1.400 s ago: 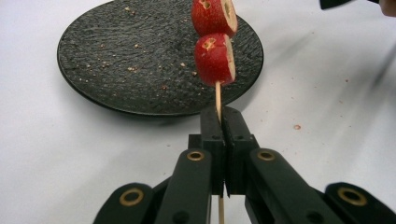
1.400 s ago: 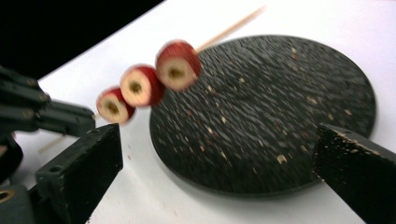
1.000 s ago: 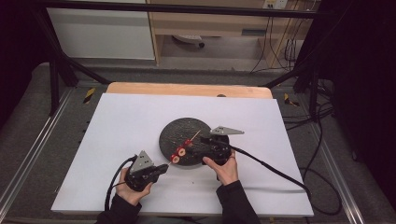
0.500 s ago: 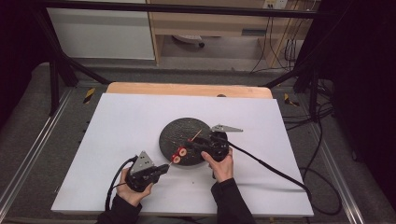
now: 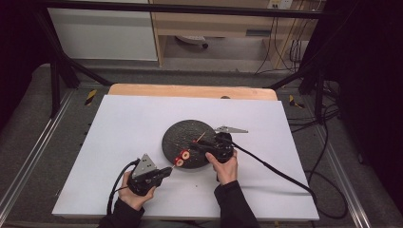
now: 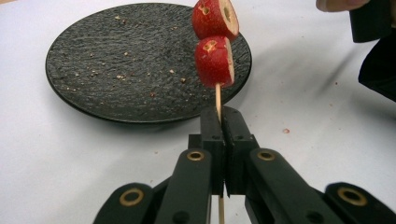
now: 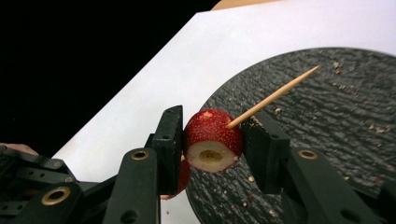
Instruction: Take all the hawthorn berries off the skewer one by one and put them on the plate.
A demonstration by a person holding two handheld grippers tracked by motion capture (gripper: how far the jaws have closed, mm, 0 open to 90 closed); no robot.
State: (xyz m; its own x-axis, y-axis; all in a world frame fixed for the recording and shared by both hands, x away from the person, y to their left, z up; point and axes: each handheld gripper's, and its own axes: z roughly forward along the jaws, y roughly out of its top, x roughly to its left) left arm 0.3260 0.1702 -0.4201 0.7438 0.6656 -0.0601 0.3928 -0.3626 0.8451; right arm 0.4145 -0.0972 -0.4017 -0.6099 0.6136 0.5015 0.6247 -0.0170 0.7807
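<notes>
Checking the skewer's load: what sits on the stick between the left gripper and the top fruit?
One more red fruit piece, shown in the left gripper view.

The left gripper point(image 5: 166, 171) sits low at the near left of the surface, held in the person's left hand point(image 5: 134, 192), and points right and forward. Its 2 jaws are pressed together on a thin wooden skewer point(image 6: 217, 99). The right gripper point(image 5: 199, 146), held in the right hand point(image 5: 225, 166), points left toward the other one. In the right gripper view its 2 jaws stand apart, one on each side of a red fruit piece point(image 7: 213, 139), touching or nearly touching it. Dark sleeves cover both forearms.
</notes>
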